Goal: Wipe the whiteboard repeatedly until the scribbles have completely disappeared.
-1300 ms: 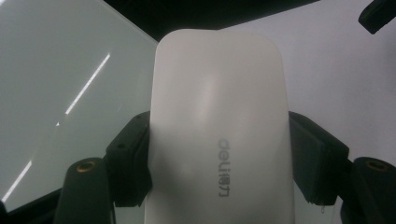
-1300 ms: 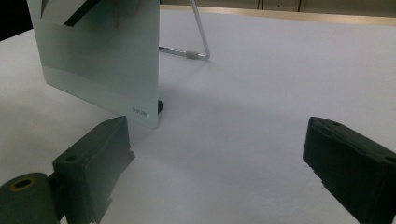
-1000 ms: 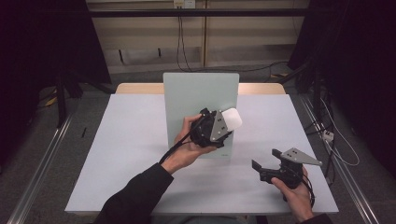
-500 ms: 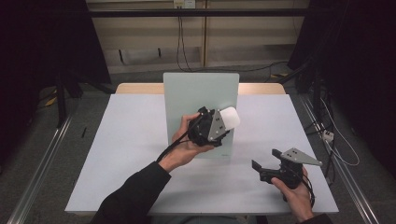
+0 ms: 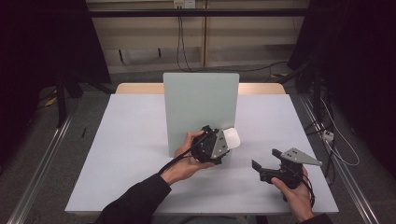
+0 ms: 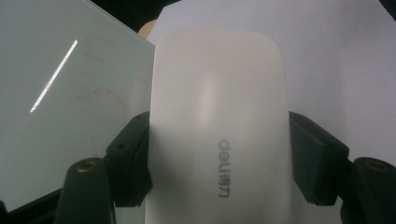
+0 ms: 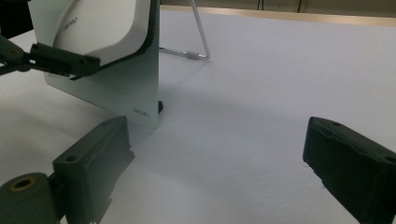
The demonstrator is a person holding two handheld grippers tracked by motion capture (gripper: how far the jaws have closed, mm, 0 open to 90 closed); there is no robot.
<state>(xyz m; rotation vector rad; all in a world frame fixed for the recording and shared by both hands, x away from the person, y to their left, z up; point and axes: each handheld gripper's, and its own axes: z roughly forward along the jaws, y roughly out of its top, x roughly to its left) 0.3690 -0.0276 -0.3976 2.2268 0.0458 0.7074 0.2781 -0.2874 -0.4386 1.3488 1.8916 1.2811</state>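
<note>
1. The left gripper was clamped on a white eraser, its pads pressing both long sides.
2. Grey lettering on the eraser read "deli", with small characters after it.
3. The eraser lay against the lower right part of the pale green board standing on the surface.
4. The board's bottom corner carried small print, too faint to read.
5. The right gripper hovered with its jaws spread wide, nothing between them, well to the eraser's right.

The left hand-held gripper is pointing toward two o'clock in the high view, its black jaws clamping something between them, the dark-sleeved forearm reaching in from seven o'clock. The right hand-held gripper is resting at four o'clock, jaws spread wide.
</note>
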